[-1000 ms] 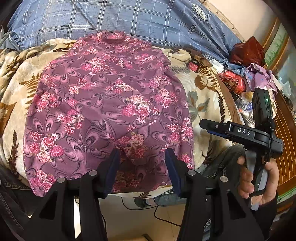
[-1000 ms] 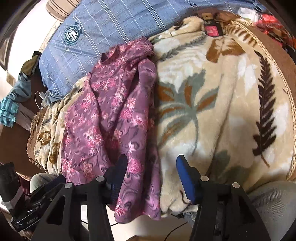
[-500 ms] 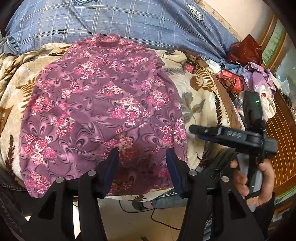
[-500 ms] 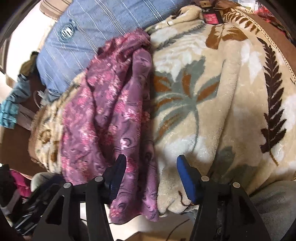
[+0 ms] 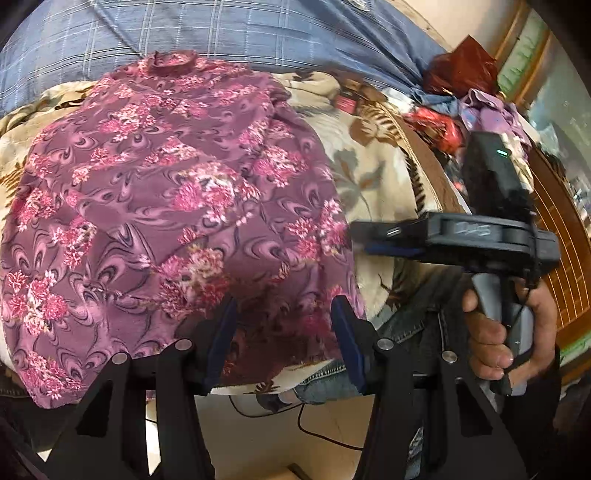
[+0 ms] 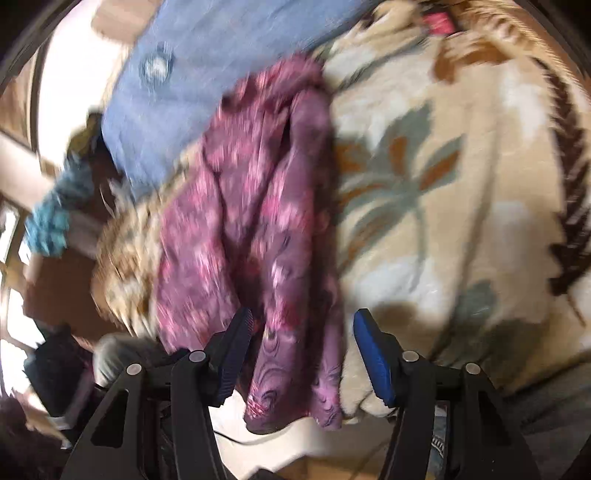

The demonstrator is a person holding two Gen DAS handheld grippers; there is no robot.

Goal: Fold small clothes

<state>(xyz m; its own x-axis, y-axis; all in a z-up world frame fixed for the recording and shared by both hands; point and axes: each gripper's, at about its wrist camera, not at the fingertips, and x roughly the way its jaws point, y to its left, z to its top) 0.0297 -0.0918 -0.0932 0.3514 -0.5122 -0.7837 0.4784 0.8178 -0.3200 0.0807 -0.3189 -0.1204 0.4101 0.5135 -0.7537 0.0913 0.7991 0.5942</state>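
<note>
A purple floral top (image 5: 177, 206) lies spread on a beige leaf-print blanket (image 5: 373, 173), collar at the far end and hem hanging over the near edge. My left gripper (image 5: 282, 343) is open and empty, its jaws over the hem. The right gripper (image 5: 391, 242) shows in the left wrist view beside the top's right edge, held in a hand. In the right wrist view the top (image 6: 258, 229) runs lengthwise, blurred, and my right gripper (image 6: 303, 354) is open with the hem corner hanging between the jaws, not pinched.
A blue checked cover (image 5: 229, 33) lies behind the top. A heap of red and purple clothes (image 5: 469, 96) sits at the far right by a wooden frame. A dark cable (image 5: 317, 432) runs on the pale floor below the blanket edge.
Both grippers have moved in towards the hem. The right gripper has shifted left, so the hem corner now hangs between its jaws. The top itself has not moved.
</note>
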